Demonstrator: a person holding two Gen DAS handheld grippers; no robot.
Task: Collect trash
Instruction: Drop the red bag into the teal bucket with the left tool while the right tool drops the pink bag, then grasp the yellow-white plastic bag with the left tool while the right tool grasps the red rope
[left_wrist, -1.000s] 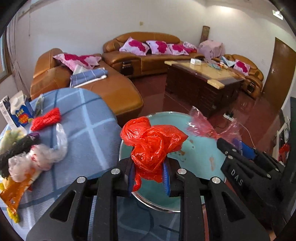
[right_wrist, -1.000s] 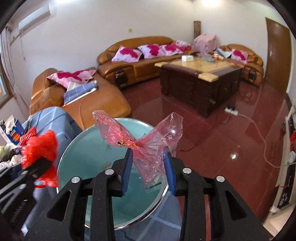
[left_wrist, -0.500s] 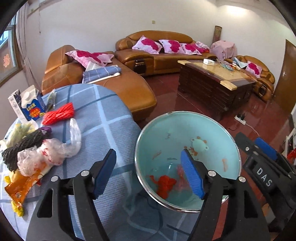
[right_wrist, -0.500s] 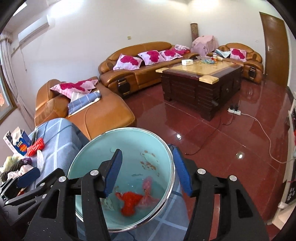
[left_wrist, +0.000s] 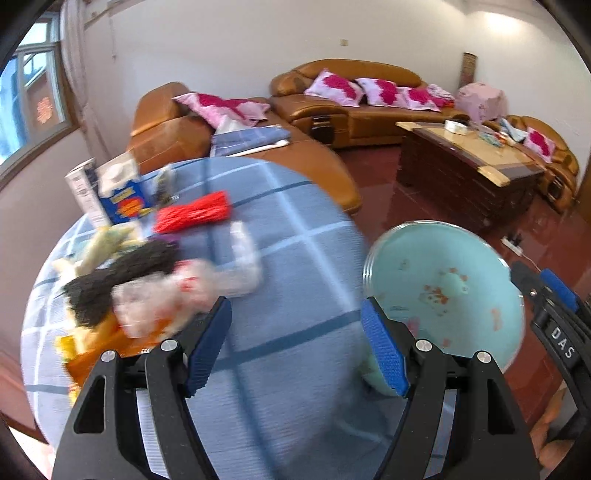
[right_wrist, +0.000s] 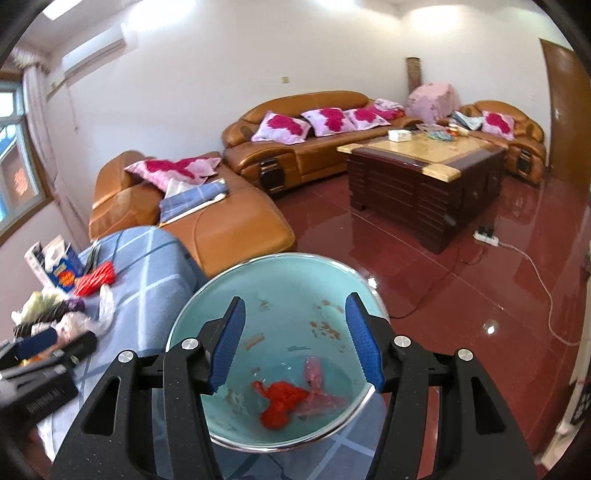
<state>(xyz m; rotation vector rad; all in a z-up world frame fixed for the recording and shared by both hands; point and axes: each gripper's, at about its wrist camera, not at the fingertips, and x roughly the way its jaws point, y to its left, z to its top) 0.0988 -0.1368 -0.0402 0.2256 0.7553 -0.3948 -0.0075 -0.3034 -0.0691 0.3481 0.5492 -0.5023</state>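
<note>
A pale blue trash bin (right_wrist: 295, 280) stands at the edge of the round table. On its bottom lie a crumpled red plastic bag (right_wrist: 280, 400) and a pink plastic bag (right_wrist: 317, 384). My right gripper (right_wrist: 295, 341) hangs open above the bin, nothing between its pads. My left gripper (left_wrist: 295, 349) is open and empty over the blue checked tablecloth (left_wrist: 295, 236), left of the bin (left_wrist: 454, 280). Ahead of it to the left lies a blurred heap of trash: clear plastic wrap (left_wrist: 177, 291), a black net (left_wrist: 114, 273), a red net (left_wrist: 192, 212), orange wrappers (left_wrist: 96, 350).
A blue and white carton (left_wrist: 110, 192) stands at the table's far left edge. Beyond the table are brown leather sofas (right_wrist: 295, 136), a dark coffee table (right_wrist: 424, 173) and a glossy red floor (right_wrist: 461, 295) with a power strip and cable.
Both grippers opened and dropped their bags, the red one and the pink one, into the bin. My left gripper then swung left over the tablecloth toward the heap. My right rose slightly.
</note>
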